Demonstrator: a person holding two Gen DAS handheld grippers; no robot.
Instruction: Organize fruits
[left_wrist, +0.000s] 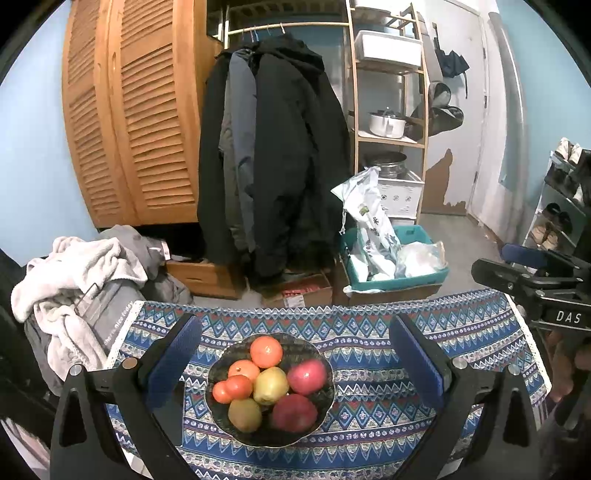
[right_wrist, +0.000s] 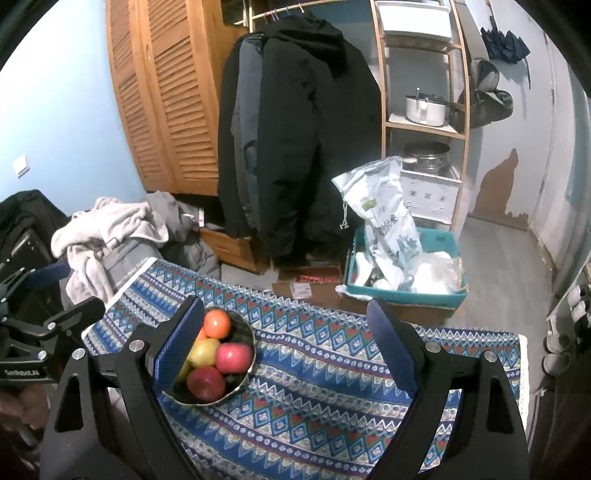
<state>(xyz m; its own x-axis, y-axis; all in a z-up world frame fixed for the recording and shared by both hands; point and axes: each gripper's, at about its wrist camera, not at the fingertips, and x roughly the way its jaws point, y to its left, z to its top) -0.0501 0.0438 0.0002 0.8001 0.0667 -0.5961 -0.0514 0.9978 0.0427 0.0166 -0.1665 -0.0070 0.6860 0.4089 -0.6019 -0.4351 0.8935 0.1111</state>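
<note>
Patterned blue cloth covers the surface, and both sets of jaws stand released with nothing between them. Low in the left wrist view, the left gripper frames the dark bowl, where the fruits lie heaped: oranges, a yellow-green apple, red apples. The right gripper hangs over bare cloth, the bowl at its left finger. The sorting looks near its finish; any further pick would best take the topmost orange without nudging its neighbours. Bare cloth right of the bowl gives room; the fringed far edge lies just beyond.
</note>
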